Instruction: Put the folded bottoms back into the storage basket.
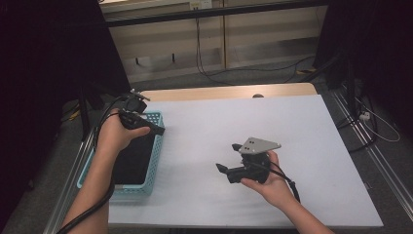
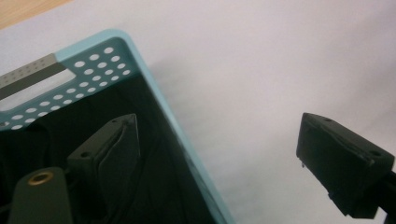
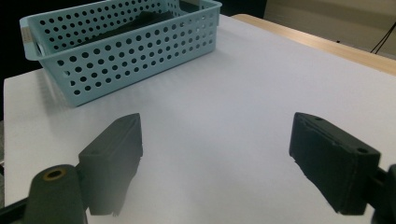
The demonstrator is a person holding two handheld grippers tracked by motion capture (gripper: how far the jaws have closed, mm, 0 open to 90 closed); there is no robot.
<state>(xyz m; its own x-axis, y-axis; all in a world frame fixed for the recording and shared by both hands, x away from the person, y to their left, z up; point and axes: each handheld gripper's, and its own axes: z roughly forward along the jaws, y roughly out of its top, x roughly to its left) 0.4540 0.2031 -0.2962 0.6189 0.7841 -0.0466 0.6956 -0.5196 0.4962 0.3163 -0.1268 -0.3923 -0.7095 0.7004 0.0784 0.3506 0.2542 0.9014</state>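
One jaw of the left hand-held gripper (image 1: 146,122) overhangs the basket (image 1: 155,161).

From the high view you look forward and down over the whole white surface (image 1: 272,122), from your own side. Your left gripper view sits very close above the blue basket (image 2: 154,93), looking steeply down over its long wall. Your right gripper view rides low, looking nearly level across the surface toward that same basket (image 3: 126,42), farther off. All three share the basket and the surface around it.
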